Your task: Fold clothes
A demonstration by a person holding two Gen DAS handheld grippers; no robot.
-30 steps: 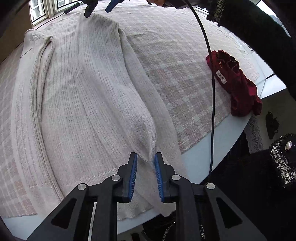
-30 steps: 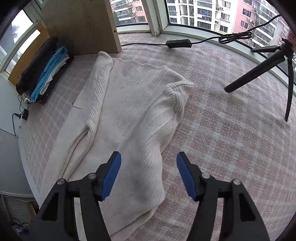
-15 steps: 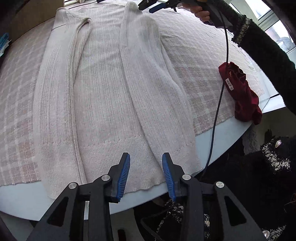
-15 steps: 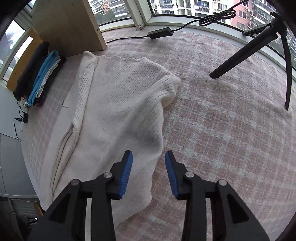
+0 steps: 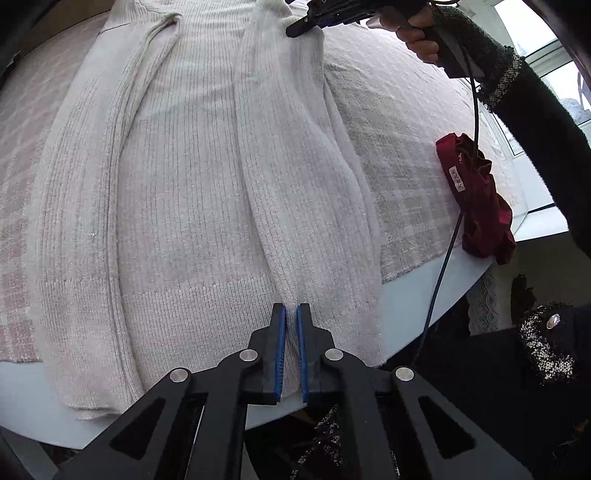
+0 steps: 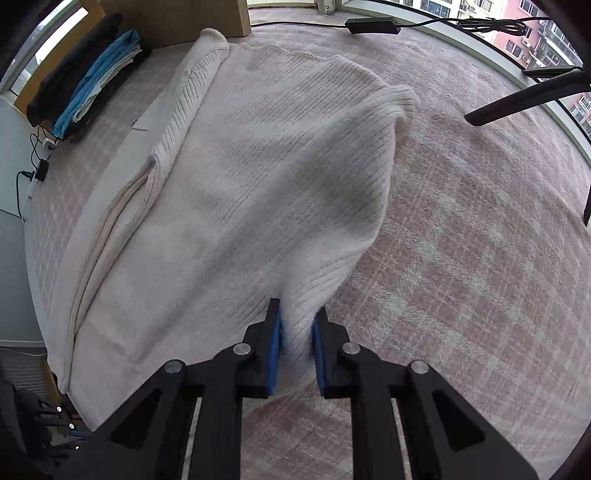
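Observation:
A cream ribbed knit sweater (image 5: pixel 192 192) lies flat on a pink checked tablecloth (image 5: pixel 402 155), both side parts folded in over the body. My left gripper (image 5: pixel 290 332) is shut on the hem of the right folded part at the near table edge. My right gripper (image 6: pixel 297 332) is shut on the sweater's (image 6: pixel 266 177) edge near the shoulder and lifts it a little off the cloth. The right gripper also shows at the top of the left wrist view (image 5: pixel 314 20), at the sweater's far end.
A crumpled dark red garment (image 5: pixel 476 199) lies at the right table edge. A stack of folded clothes (image 6: pixel 85 77) sits by a wooden board at the far left. A black tripod leg (image 6: pixel 517 103) and a cable with adapter (image 6: pixel 373 26) lie on the cloth.
Both grippers closed from open onto the sweater. The left moved in to the hem; the right moved onto the shoulder edge and raised it.

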